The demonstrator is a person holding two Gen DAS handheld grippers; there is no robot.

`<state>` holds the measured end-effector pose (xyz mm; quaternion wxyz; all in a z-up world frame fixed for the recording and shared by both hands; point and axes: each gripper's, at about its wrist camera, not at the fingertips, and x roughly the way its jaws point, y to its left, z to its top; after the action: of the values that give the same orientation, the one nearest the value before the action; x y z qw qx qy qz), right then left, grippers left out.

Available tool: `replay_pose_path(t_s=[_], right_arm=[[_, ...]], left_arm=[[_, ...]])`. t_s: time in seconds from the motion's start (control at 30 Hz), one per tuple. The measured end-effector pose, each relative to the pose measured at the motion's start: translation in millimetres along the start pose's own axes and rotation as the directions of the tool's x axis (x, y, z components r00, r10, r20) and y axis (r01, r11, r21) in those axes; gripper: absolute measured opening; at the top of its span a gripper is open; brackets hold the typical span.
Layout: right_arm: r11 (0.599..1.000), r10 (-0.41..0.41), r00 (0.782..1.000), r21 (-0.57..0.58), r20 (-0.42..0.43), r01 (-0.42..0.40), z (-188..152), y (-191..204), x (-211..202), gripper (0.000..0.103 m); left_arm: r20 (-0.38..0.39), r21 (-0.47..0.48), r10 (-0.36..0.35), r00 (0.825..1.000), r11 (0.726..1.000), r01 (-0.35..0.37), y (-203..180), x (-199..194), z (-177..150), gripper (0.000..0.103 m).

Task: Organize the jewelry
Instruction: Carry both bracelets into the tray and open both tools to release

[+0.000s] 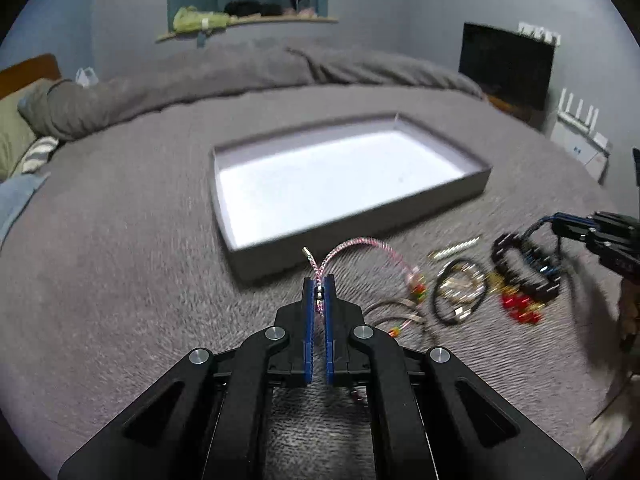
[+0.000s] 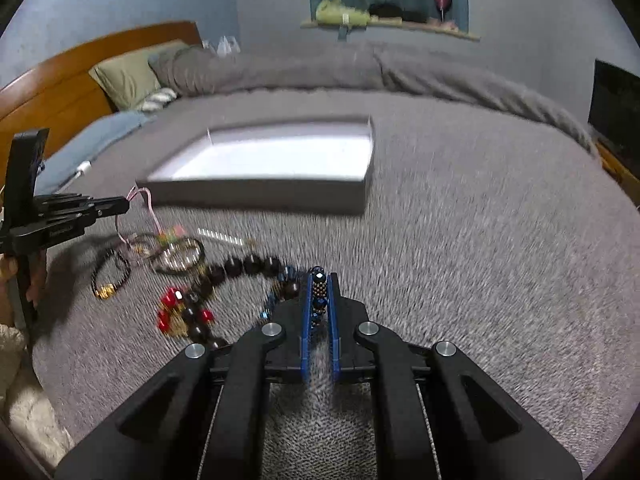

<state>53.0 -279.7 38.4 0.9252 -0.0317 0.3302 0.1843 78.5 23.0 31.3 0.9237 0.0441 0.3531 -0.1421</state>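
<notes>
Blue pads of the left gripper (image 1: 319, 294) were pressed together on a pink braided cord bracelet (image 1: 352, 246), whose loop arched up and then trailed down to the right toward a tangle of other pieces on the grey bedspread (image 1: 120, 280). Because the cord's far end with its small coloured beads lay in among the thin black hoops (image 1: 458, 292), a lift could have dragged those hoops along or snagged and tugged the cord out of the pinch. The right gripper (image 2: 319, 296) had its blue pads shut on a strand of small dark and blue beads (image 2: 318, 294), and that strand ran back toward the big dark round beads (image 2: 244, 266) and the red beads (image 2: 176, 308) close beside it; from the pictures it could not be told whether these were 1 piece or 2 lying crossed, so pulling up might have hauled a heavy string behind a narrow grip and let it slip. Both views were smeared by motion, and a fast swing would have set the hanging ends whipping. The grey tray (image 1: 476, 184) with its white floor sat beyond the pile toward the middle of the bed, holding nothing visible; its raised near wall could have caught a dangling loop if either piece were carried over too low, spilling it back onto the soft cover where small pieces sink into the weave.
</notes>
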Motion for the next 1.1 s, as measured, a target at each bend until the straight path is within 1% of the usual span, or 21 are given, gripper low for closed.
replay_pose_path(t_s=[0.13, 0.23, 0.33, 0.47, 0.6, 0.7, 0.83, 0.93, 1.1], right_arm=[[1.000, -0.010, 0.997, -0.010, 0.074, 0.011, 5, 4, -14, 0.007], [1.000, -0.007, 0.993, -0.004, 0.118, 0.007, 8, 3, -23, 0.007], [1.000, 0.000, 0.990, -0.006, 0.144, 0.000, 12, 6, -29, 0.007], [1.000, 0.009, 0.984, -0.005, 0.176, -0.008, 20, 11, -41, 0.007], [1.000, 0.016, 0.980, -0.012, 0.199, -0.014, 28, 16, -47, 0.007], [1.000, 0.024, 0.979, -0.013, 0.202, -0.021, 34, 18, -48, 0.007], [0.999, 0.040, 0.979, -0.025, 0.200, -0.036, 47, 23, -46, 0.007], [0.999, 0.048, 0.980, -0.032, 0.193, -0.042, 63, 23, -39, 0.007], [0.998, 0.061, 0.982, -0.031, 0.176, -0.057, 95, 18, -14, 0.007]], left_arm=[[0.080, 0.028, 0.023, 0.997, 0.999, -0.025, -10, -19, 5, 0.005], [0.116, 0.032, 0.008, 0.993, 0.999, -0.012, -12, -30, 10, 0.005], [0.147, 0.041, -0.006, 0.989, 0.999, 0.000, -16, -41, 12, 0.005], [0.204, 0.051, 0.004, 0.979, 0.999, -0.015, -22, -60, 17, 0.005], [0.233, 0.041, -0.005, 0.972, 0.999, -0.004, -22, -73, 22, 0.005], [0.237, 0.034, -0.010, 0.971, 0.999, 0.002, -20, -76, 27, 0.005], [0.222, 0.020, -0.047, 0.974, 0.999, 0.044, -16, -78, 39, 0.005], [0.207, 0.014, -0.035, 0.978, 0.999, 0.033, -9, -73, 54, 0.005], [0.171, 0.014, 0.000, 0.985, 1.000, -0.002, 4, -49, 83, 0.005]])
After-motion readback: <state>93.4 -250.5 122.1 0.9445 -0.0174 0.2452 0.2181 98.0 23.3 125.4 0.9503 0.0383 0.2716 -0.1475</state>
